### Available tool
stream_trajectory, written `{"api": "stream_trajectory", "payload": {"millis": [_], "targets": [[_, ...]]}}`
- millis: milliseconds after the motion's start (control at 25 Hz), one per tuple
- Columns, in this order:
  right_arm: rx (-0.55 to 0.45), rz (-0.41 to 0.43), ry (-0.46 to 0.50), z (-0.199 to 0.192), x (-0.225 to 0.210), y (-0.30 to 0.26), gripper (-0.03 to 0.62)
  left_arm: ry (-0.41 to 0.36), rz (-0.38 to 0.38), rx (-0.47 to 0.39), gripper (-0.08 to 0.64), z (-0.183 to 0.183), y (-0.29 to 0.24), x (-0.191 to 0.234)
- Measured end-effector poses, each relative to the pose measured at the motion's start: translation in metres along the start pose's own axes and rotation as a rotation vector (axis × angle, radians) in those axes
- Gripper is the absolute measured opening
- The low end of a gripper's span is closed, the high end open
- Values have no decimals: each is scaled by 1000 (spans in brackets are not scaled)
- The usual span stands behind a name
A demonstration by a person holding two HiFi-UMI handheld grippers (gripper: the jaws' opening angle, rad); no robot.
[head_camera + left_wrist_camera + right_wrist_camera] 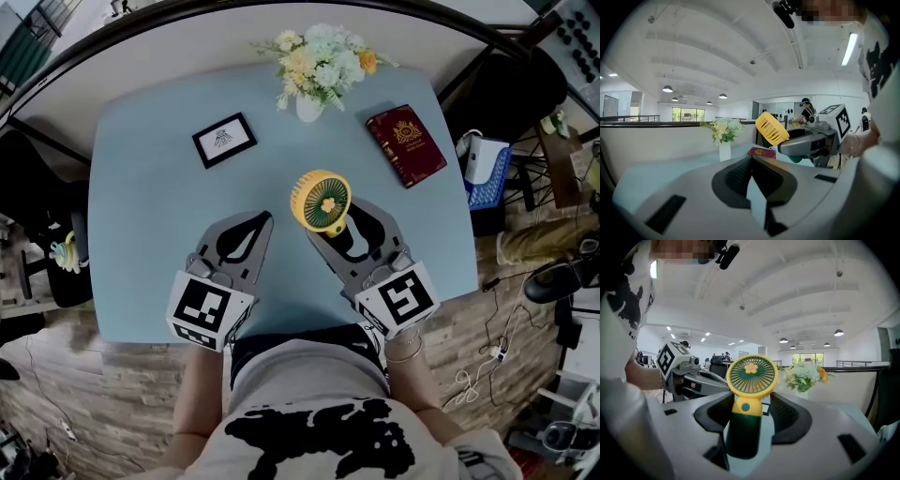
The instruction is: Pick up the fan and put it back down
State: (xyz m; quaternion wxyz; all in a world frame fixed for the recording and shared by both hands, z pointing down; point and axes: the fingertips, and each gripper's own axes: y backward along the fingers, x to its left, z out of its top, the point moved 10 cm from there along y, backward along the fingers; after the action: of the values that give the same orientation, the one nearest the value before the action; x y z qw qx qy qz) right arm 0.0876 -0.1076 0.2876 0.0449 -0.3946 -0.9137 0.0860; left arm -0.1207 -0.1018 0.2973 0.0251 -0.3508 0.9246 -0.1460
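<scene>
No word, brand or number is proving legible in any view. The dark red book (405, 145) on the table is carrying a gold crest and gold lettering on its cover, but the lettering is coming out too small to read. The black-framed card (224, 140) is displaying a small dark figure; any print beneath it is too small to tell. The marker cube (208, 307) on the left gripper (266, 219) and the marker cube (401, 298) on the right gripper (339, 220) are presenting black-and-white square code patterns only, without letters.
</scene>
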Motion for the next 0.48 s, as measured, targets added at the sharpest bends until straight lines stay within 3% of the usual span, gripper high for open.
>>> {"api": "stream_trajectory", "payload": {"millis": [480], "targets": [[11,2,16,1,-1,-3,242,-9,7,-2,12,-1,-1,4]]}}
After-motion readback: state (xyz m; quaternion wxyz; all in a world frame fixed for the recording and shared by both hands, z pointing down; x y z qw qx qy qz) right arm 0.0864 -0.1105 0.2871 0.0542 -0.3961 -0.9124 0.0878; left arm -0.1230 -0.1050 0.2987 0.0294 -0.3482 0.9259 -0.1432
